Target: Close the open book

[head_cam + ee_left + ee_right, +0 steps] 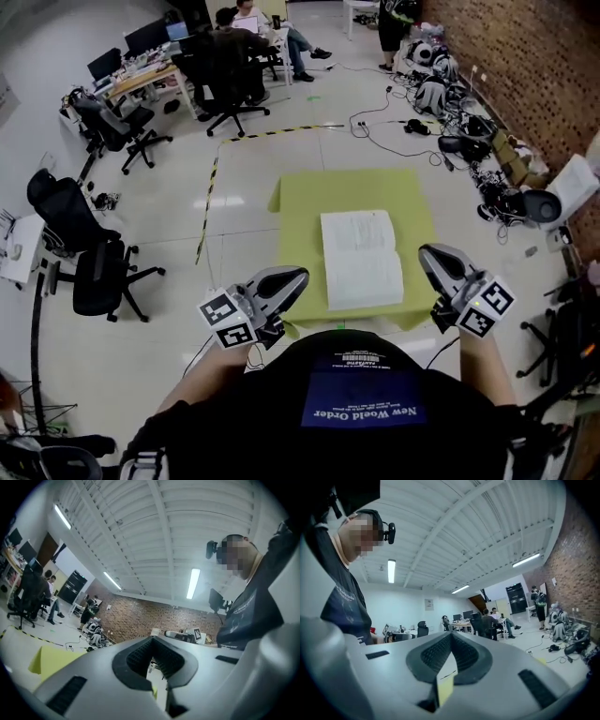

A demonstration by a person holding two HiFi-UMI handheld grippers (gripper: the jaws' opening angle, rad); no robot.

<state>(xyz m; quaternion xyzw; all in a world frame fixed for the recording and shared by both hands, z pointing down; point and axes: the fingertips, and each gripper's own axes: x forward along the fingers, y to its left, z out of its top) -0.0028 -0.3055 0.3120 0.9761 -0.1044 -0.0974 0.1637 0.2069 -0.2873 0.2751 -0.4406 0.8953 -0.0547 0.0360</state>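
Note:
An open book [361,258] lies flat with white pages up on a yellow-green table [305,197]. My left gripper [302,275] hovers at the table's near left corner, left of the book, jaws shut with nothing in them. My right gripper [424,251] sits just right of the book's near right corner, also shut and holding nothing. Neither touches the book. The left gripper [152,639] in its own view looks past its jaws at ceiling, a brick wall and a strip of the table [47,660]. The right gripper [451,634] in its own view shows ceiling and distant desks, with no book.
Black office chairs [94,272] stand on the floor to the left. Cables and gear [469,141] lie along the brick wall on the right. Yellow-black tape [211,202] runs across the floor beyond the table. People sit at desks [234,37] far back.

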